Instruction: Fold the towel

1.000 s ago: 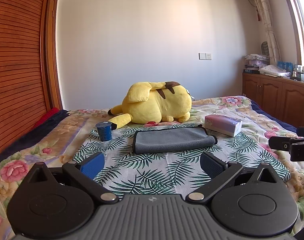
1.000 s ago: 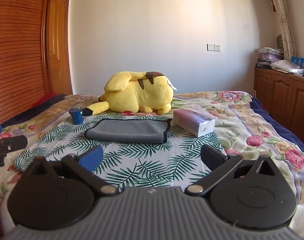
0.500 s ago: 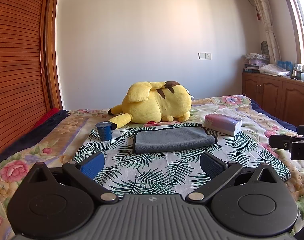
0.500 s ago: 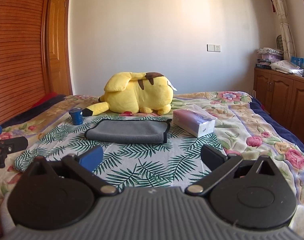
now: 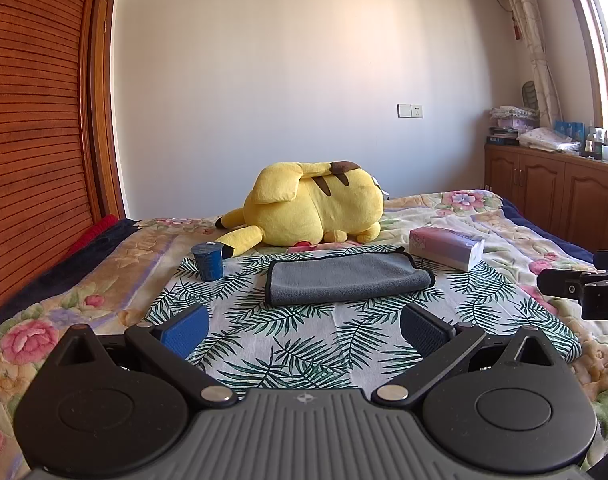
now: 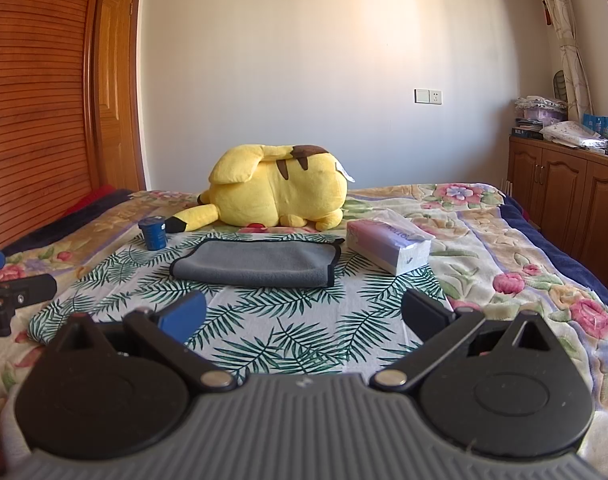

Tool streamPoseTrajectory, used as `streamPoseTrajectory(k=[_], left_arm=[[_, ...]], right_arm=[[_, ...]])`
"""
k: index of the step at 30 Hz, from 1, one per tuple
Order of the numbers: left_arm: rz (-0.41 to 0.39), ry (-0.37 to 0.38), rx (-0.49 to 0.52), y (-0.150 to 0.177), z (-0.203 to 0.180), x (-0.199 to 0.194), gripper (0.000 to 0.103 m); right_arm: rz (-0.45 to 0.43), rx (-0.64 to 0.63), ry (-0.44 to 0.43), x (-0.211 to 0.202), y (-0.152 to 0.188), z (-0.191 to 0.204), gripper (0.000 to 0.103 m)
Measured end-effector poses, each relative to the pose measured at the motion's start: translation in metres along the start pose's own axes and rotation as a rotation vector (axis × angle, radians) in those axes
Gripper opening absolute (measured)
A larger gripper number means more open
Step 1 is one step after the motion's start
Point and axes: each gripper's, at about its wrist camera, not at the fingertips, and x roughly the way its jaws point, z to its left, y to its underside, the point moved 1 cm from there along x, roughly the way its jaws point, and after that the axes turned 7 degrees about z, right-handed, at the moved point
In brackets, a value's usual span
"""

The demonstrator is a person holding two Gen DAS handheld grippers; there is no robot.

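While nothing is seen to have shifted since a second ago, the grey towel is left folded on the palm-print cloth before the yellow plush, with the left gripper and right gripper both held spread, well short of it.

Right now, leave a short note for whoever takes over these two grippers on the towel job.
Left gripper: open, empty, short of the towel.
Right gripper: open, empty, also short of it.
Gray towel lies on the palm-leaf cloth, already folded over at least once, black trim at its right end.
Blue cup sits to its left, tissue pack to its right, yellow plush behind.
Left to do: check whether another fold is wanted.
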Motion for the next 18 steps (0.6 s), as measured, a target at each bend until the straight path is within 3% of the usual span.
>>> streamPoseTrajectory(k=[18], left_arm=[[0.001, 0.0, 0.002, 0.0013, 0.0003, 0.0005, 0.087]], right_arm=[[-0.001, -0.002, 0.005, -0.0004, -0.001, -0.0009, 0.103]])
